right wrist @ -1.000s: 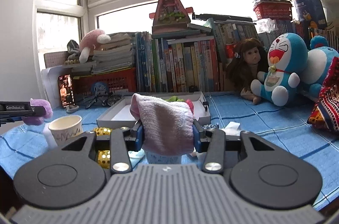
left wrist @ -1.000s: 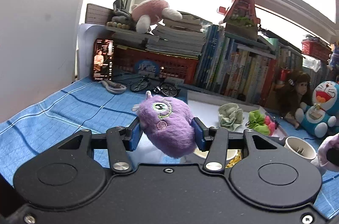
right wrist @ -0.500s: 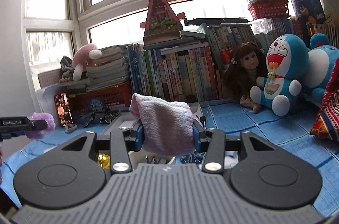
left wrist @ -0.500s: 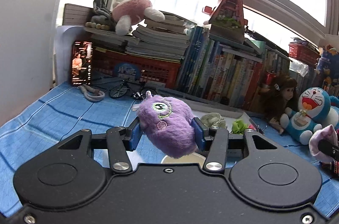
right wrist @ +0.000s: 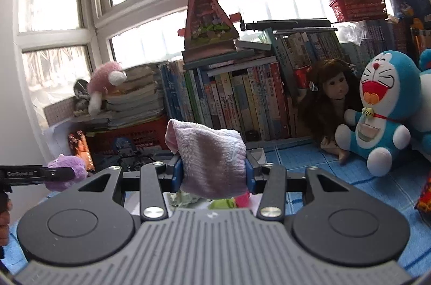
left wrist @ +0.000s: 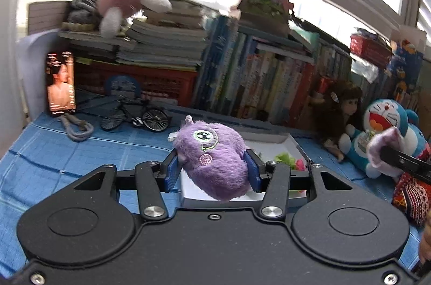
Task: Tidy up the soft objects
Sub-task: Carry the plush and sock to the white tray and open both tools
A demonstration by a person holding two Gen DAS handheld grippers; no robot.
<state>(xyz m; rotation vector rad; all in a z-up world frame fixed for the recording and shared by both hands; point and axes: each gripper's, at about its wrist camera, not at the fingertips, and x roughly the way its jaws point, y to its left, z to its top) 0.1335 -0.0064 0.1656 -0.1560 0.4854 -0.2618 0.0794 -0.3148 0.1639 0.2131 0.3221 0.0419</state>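
Observation:
My left gripper (left wrist: pixel 212 171) is shut on a purple plush toy (left wrist: pixel 214 158) with one green eye, held above the near end of a white tray (left wrist: pixel 292 143). My right gripper (right wrist: pixel 212 173) is shut on a folded pink towel (right wrist: pixel 210 158), also raised over the tray. In the tray lie a green cloth (left wrist: pixel 285 158), a pink piece (left wrist: pixel 299 164) and a pale green cloth (right wrist: pixel 184 198). The right gripper with its towel (left wrist: pixel 383 147) shows at the right edge of the left wrist view. The purple plush (right wrist: pixel 67 171) shows at the left of the right wrist view.
A blue cloth (left wrist: pixel 80 150) covers the table. At the back stand a row of books (right wrist: pixel 242 101), a red crate (left wrist: pixel 150 85), a phone (left wrist: pixel 60 83), a toy bicycle (left wrist: pixel 134 116) and a doll (right wrist: pixel 331 107). A blue cat plush (right wrist: pixel 379 112) sits at the right.
Both grippers have risen and moved forward over the tray, each still holding its soft object. The paper cup and tray front have dropped out of sight beneath them.

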